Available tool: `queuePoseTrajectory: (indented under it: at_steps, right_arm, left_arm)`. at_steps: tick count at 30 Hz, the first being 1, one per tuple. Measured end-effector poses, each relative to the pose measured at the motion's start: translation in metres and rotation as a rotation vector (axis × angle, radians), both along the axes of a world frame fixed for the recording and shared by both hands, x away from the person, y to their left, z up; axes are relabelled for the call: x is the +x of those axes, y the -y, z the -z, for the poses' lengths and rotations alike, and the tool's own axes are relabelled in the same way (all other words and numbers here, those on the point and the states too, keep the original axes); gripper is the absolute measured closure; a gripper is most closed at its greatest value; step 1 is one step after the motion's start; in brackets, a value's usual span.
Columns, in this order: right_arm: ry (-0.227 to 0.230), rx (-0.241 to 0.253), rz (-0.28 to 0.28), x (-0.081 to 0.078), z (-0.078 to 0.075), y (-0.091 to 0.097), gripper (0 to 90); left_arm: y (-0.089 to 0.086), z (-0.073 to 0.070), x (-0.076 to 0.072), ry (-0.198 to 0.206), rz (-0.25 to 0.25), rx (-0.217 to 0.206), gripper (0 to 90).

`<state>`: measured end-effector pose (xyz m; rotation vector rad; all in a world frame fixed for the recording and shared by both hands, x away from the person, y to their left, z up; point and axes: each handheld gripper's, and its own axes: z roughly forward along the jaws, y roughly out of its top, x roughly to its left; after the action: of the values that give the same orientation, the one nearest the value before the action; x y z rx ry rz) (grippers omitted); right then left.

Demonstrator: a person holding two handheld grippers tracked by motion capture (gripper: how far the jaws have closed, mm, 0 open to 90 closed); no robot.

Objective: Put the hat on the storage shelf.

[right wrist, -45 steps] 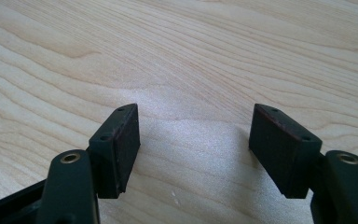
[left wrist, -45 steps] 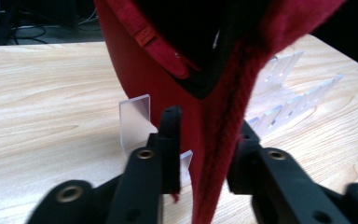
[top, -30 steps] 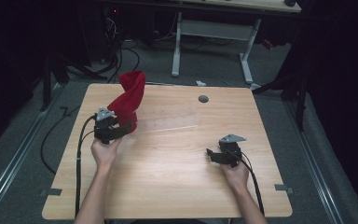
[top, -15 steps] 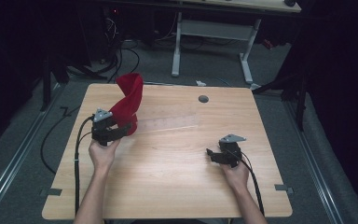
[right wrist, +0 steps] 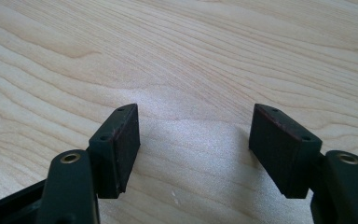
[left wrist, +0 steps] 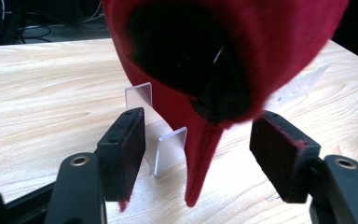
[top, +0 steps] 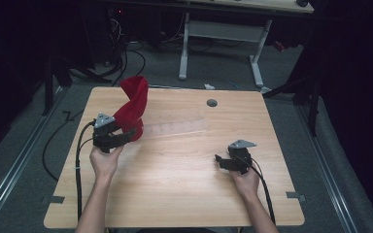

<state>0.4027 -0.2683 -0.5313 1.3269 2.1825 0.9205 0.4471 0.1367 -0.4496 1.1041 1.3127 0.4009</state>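
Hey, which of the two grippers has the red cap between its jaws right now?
The left gripper: the red cap hangs between its open jaws, neither pad pressing on it. The right gripper has bare wood of the table between its jaws.

A light wooden table (top: 184, 194) with a small round grey grommet (top: 211, 103) toward its one-o'clock corner stood on grey carpet. Beyond it, at twelve o'clock, rose the white metal legs of another desk (top: 218, 48); black cables (top: 126, 58) lay tangled at eleven o'clock.
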Motion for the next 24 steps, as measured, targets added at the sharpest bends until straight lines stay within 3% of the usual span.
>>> queuePoseTrajectory:
  at_steps: [24]
  right_arm:
    - [-0.001, 0.000, 0.000, 0.000, 0.000, 0.000, 33.8]
  left_arm:
    - [-0.011, -0.018, -0.025, 0.030, 0.008, -0.027, 35.6]
